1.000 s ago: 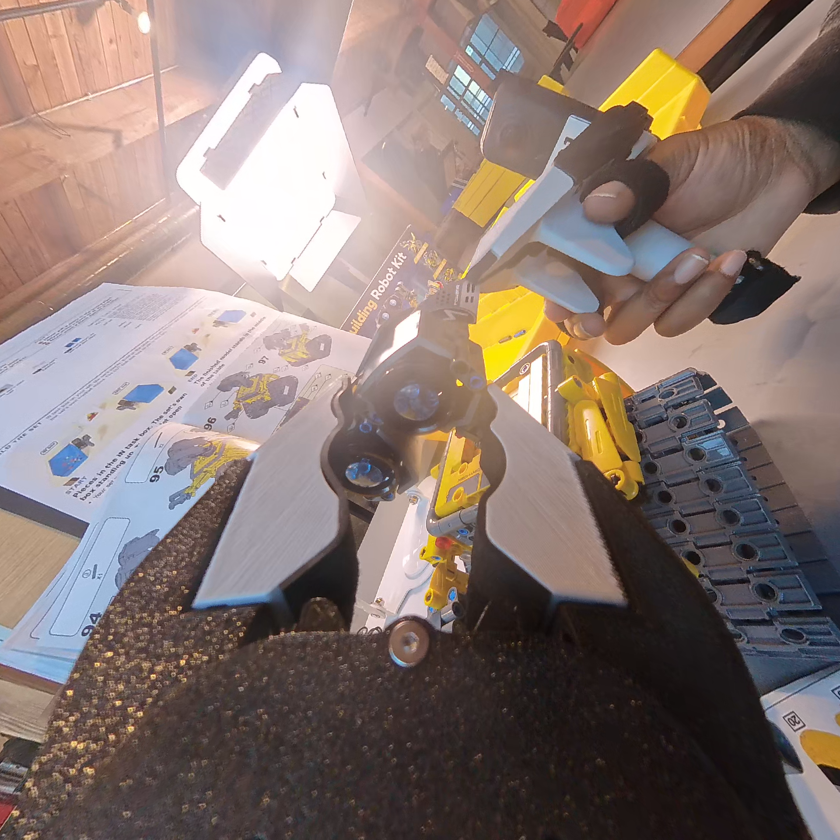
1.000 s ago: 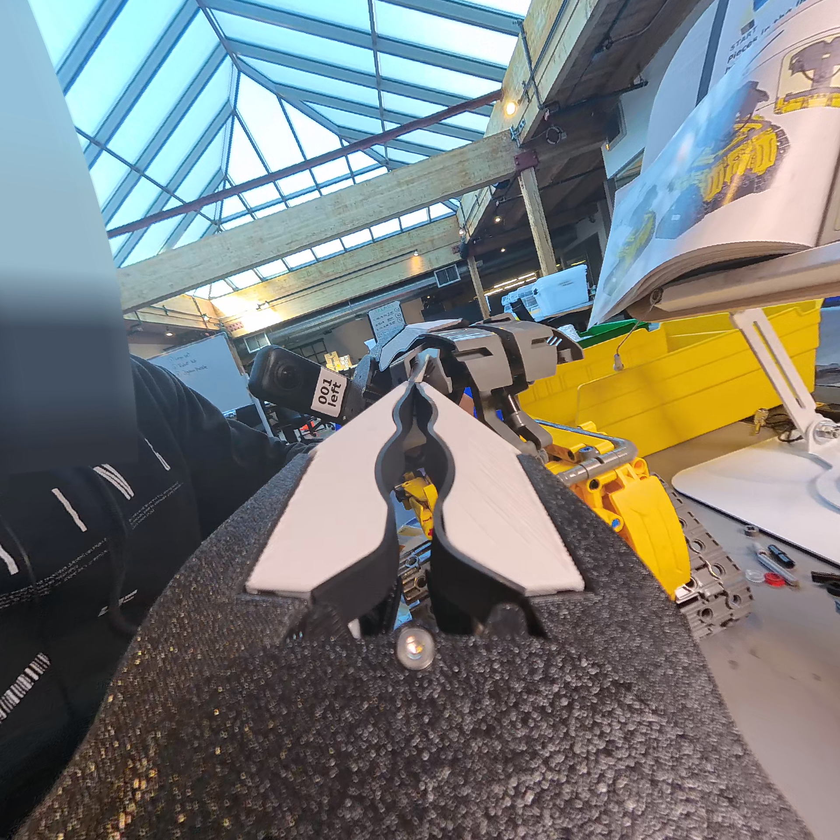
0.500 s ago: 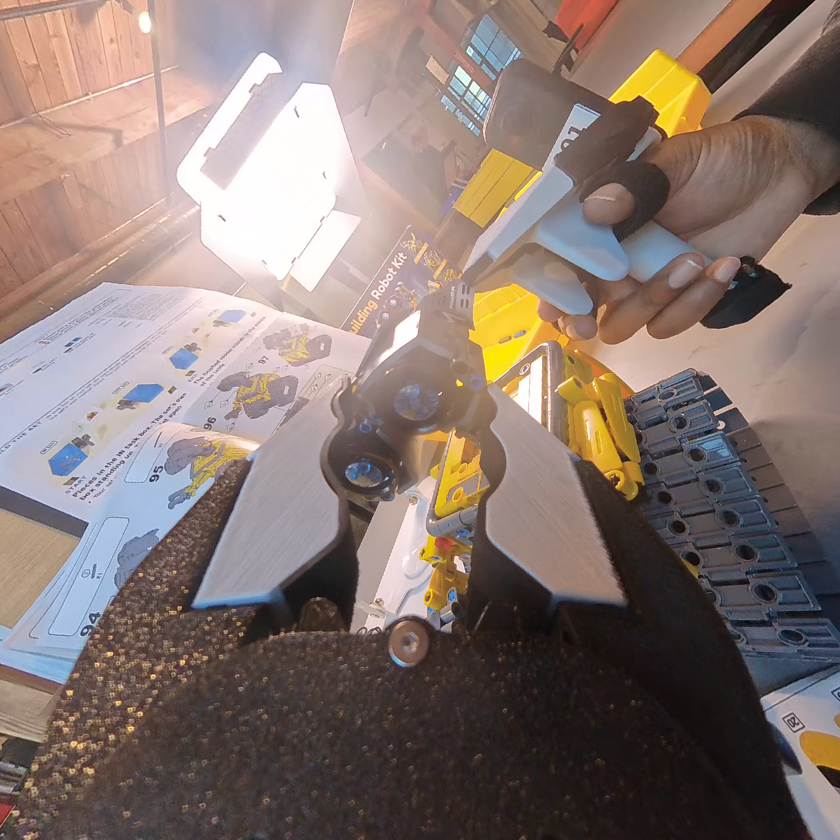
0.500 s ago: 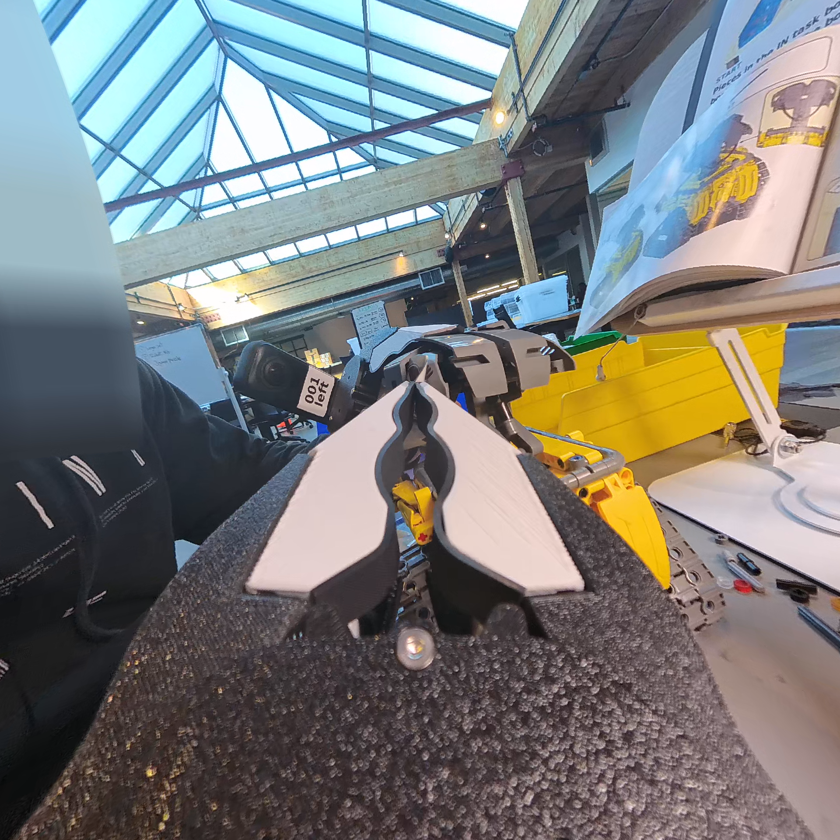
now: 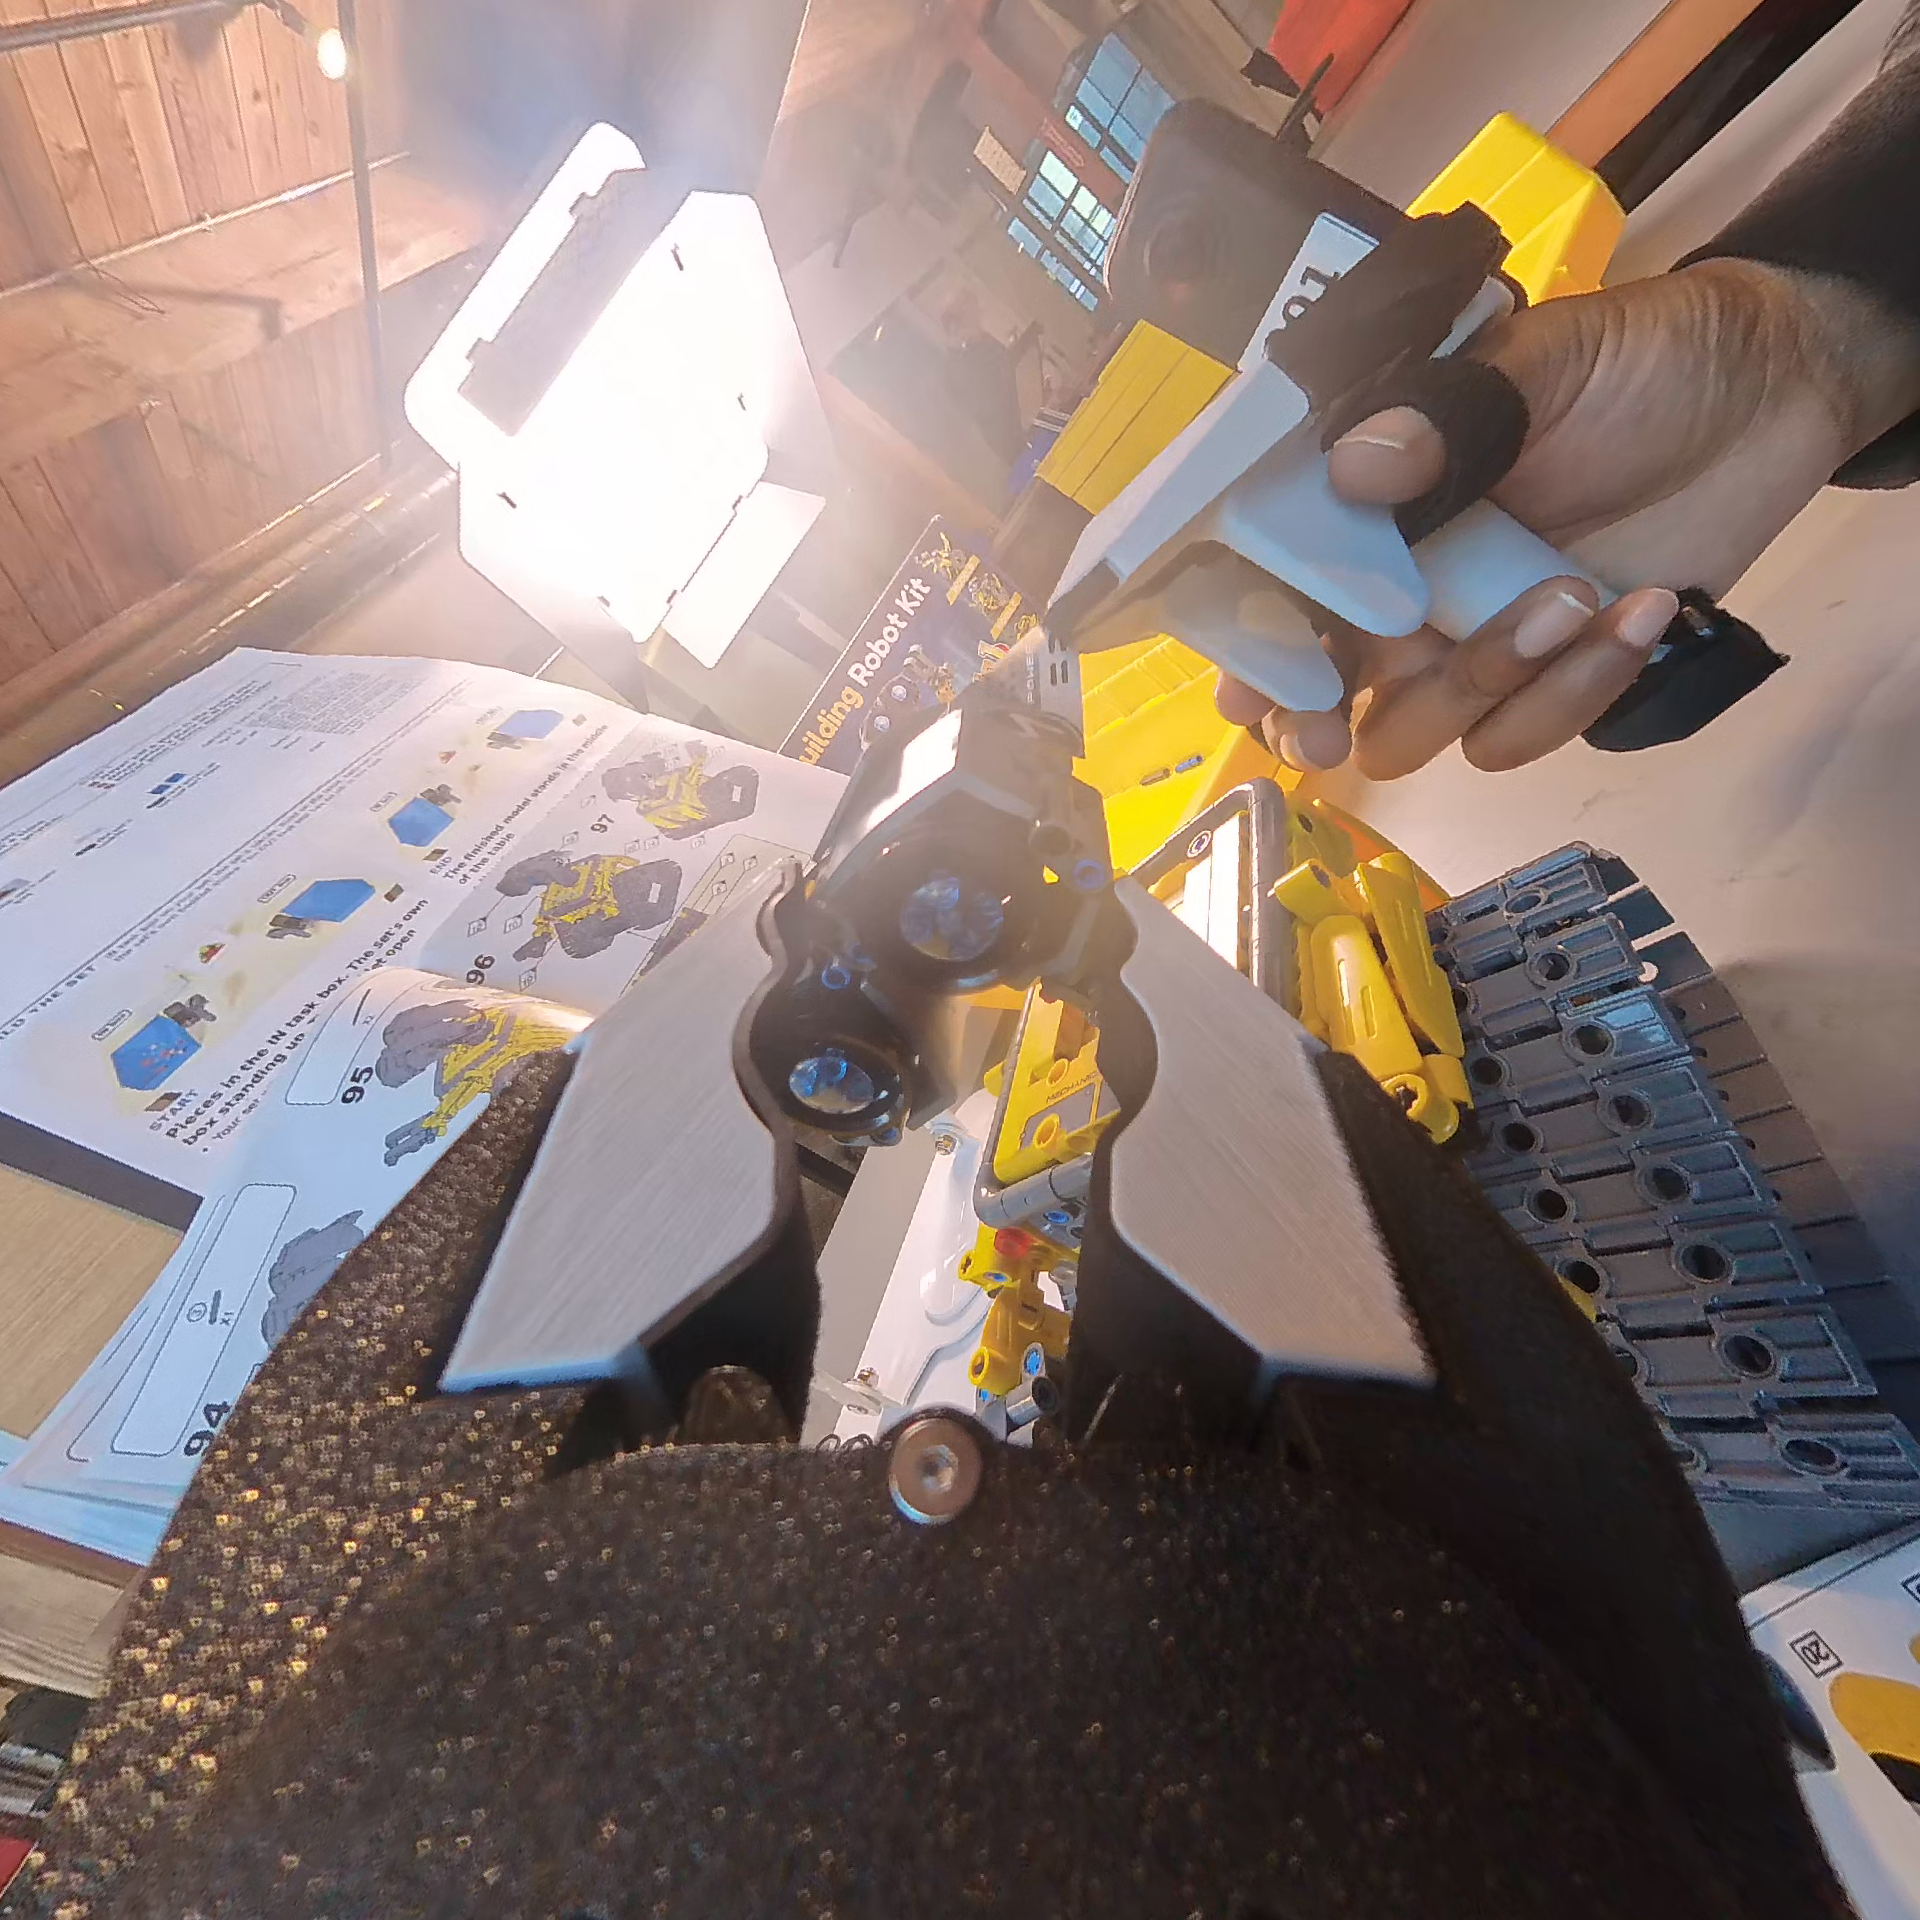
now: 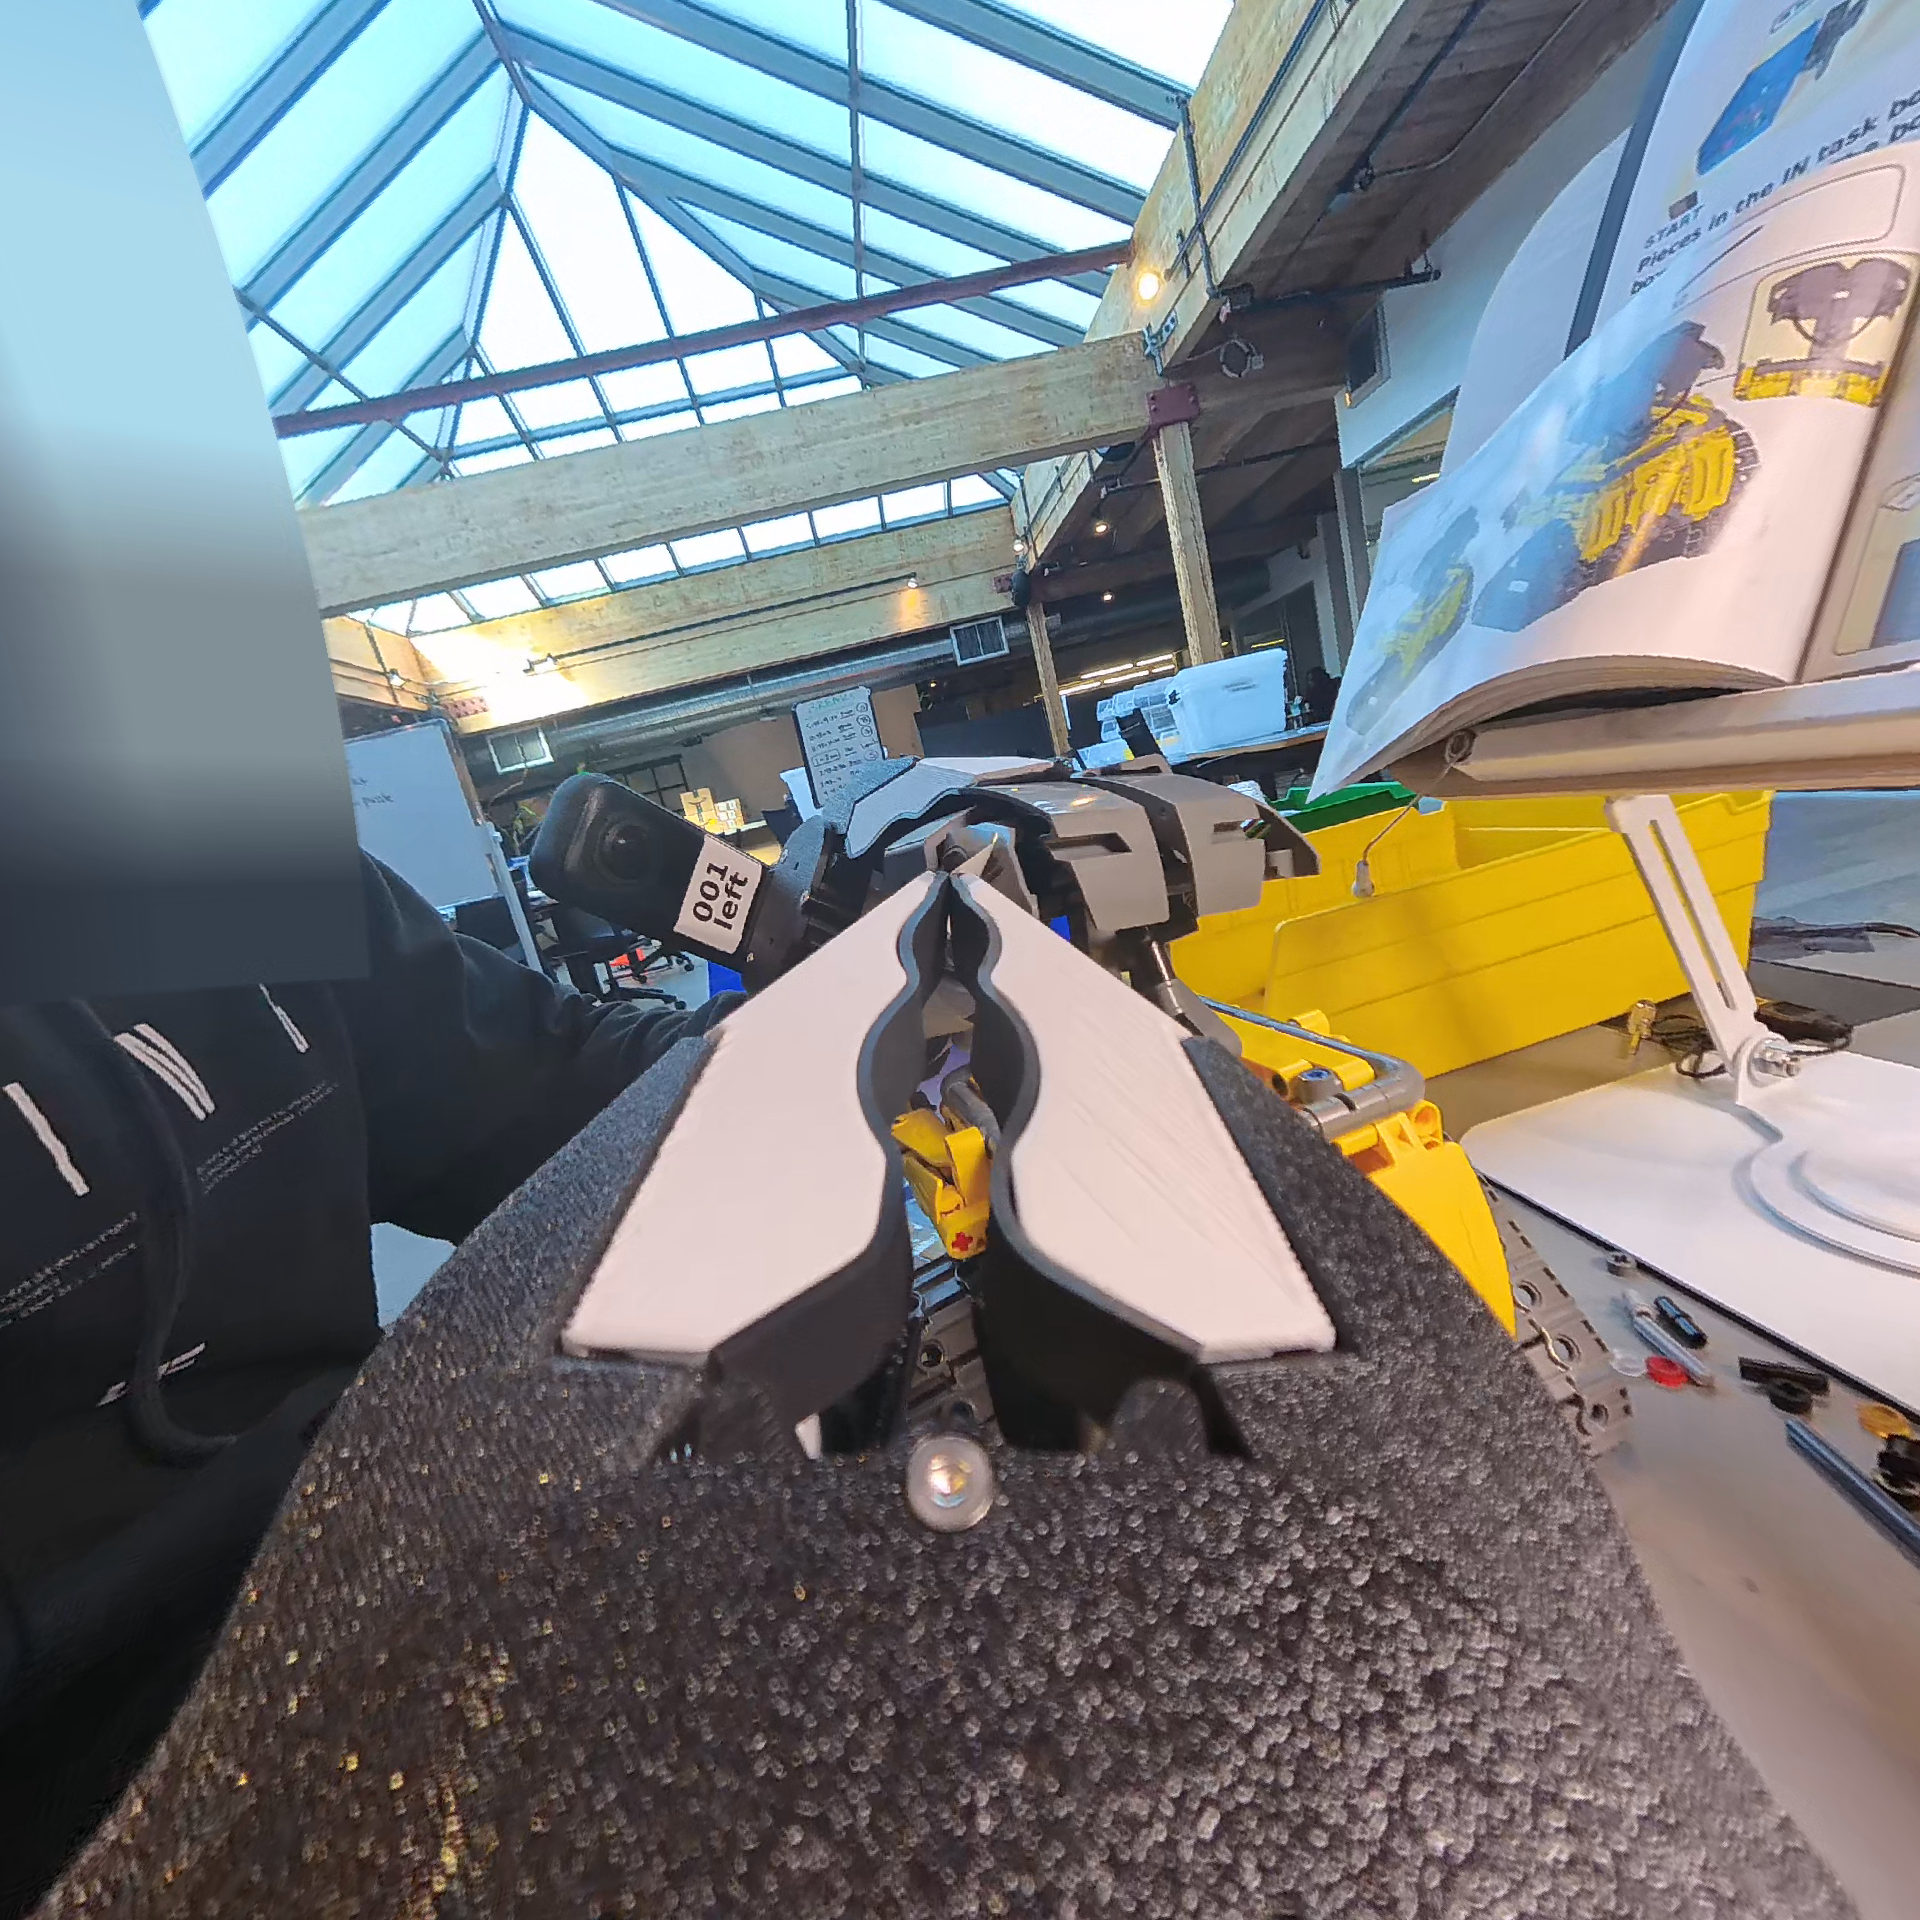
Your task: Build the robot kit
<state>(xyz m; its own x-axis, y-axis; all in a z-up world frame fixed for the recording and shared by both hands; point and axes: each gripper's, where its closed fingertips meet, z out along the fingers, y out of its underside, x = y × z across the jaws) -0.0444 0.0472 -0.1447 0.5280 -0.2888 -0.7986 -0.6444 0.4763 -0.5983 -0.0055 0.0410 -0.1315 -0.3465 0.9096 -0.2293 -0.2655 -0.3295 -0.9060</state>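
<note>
A yellow brick-built robot model [image 5: 1351, 977] on grey tracks [image 5: 1662, 1195] stands on the table. My left gripper [image 5: 945, 914] is shut on its grey and black head [image 5: 966, 831], one finger on each side of the two lenses. My right gripper [image 5: 1055, 618], held by a hand [image 5: 1662, 436], comes from the upper right with its tips touching the top of the head. In the right wrist view my right gripper [image 6: 951, 878] is shut, tips together against the grey head [image 6: 1143, 842], with the yellow body [image 6: 1392, 1174] below. The left gripper's camera [image 6: 623, 862] shows behind.
An open instruction booklet [image 5: 312, 883] rests on a white stand [image 6: 1714, 1174] to one side. A yellow bin [image 6: 1507, 935] stands behind the model. Small loose parts [image 6: 1673, 1351] lie on the table. A bright lamp panel [image 5: 623, 395] and a kit box [image 5: 914, 644] stand farther back. A person in a dark hoodie [image 6: 208, 1195] is close. My right fingertips sit around 5 cm from my left ones.
The right gripper has tilted a little about its tips, which stay at the top of the head. The left gripper keeps its hold and has not moved.
</note>
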